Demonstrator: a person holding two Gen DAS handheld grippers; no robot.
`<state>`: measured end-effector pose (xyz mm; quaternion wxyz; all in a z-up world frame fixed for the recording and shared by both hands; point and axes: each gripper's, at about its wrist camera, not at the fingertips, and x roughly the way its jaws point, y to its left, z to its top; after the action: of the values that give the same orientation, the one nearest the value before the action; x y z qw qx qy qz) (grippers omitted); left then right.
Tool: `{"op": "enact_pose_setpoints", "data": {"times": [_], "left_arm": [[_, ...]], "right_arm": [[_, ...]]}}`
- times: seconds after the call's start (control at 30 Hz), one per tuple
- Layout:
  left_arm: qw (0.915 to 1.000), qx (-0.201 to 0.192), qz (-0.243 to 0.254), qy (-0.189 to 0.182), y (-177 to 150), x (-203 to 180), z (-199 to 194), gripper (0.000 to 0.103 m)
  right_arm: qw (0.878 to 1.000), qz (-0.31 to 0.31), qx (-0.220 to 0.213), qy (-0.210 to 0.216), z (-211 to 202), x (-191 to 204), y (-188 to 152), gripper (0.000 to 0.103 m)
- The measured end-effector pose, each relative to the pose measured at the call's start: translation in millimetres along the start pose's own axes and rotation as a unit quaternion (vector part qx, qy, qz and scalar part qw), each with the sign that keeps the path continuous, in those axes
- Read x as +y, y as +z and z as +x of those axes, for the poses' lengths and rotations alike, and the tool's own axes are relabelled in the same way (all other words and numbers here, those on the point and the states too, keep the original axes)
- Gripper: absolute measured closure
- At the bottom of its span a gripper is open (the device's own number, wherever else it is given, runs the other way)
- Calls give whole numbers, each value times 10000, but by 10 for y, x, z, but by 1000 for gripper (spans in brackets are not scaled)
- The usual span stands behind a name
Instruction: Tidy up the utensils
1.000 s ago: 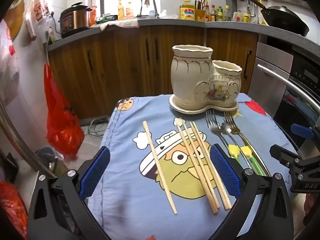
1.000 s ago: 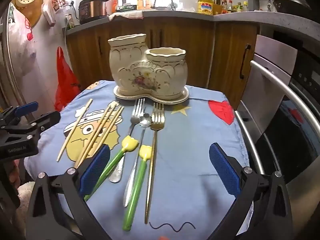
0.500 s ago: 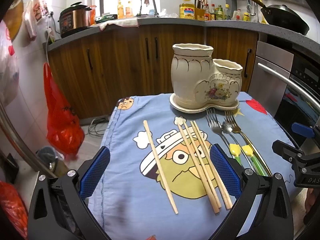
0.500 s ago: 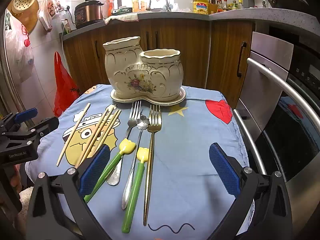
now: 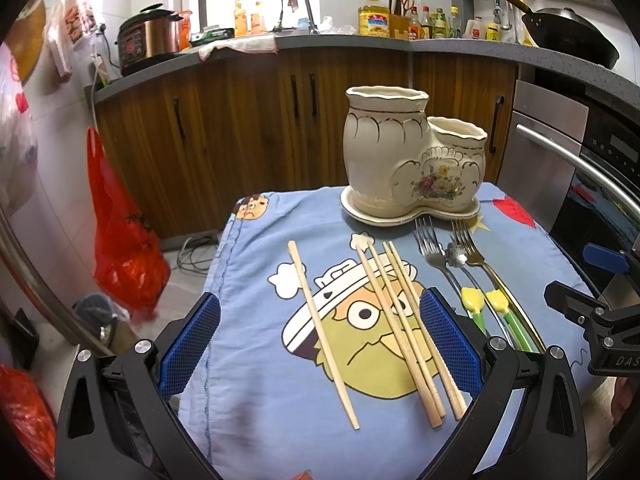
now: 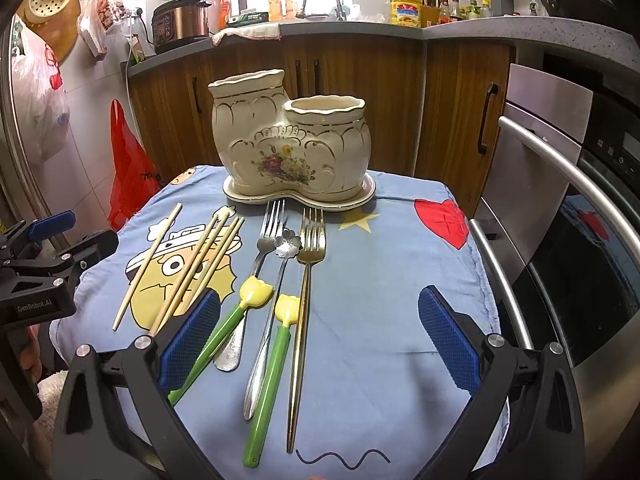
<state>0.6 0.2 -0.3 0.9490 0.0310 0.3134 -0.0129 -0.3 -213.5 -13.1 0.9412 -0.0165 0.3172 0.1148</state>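
Left wrist view: left gripper (image 5: 318, 344) spread wide, empty, straddling the chopsticks (image 5: 400, 326) at centre, likely lining up a pick. Right wrist view: right gripper (image 6: 318, 342) also apart, empty; forks (image 6: 308, 280) centre, ceramic holder (image 6: 290, 148) above, unfilled.

I see a small table covered by a blue cartoon cloth (image 6: 380, 280), and on it the cream two-pot ceramic holder (image 6: 292, 148) on its saucer, four wooden chopsticks (image 5: 400, 320), two forks (image 6: 312, 236), a flower-bowled spoon (image 6: 287, 244) and two green-handled tulip utensils (image 6: 272, 360).
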Motion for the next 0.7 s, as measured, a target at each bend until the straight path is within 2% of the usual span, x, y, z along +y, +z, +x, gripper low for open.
{"op": "enact_pose_setpoints", "data": {"times": [0.7], "left_arm": [[10000,24,5,21,-6,16,23,4]], "right_arm": [[10000,14,39,24,34,-12,-21,5]]}}
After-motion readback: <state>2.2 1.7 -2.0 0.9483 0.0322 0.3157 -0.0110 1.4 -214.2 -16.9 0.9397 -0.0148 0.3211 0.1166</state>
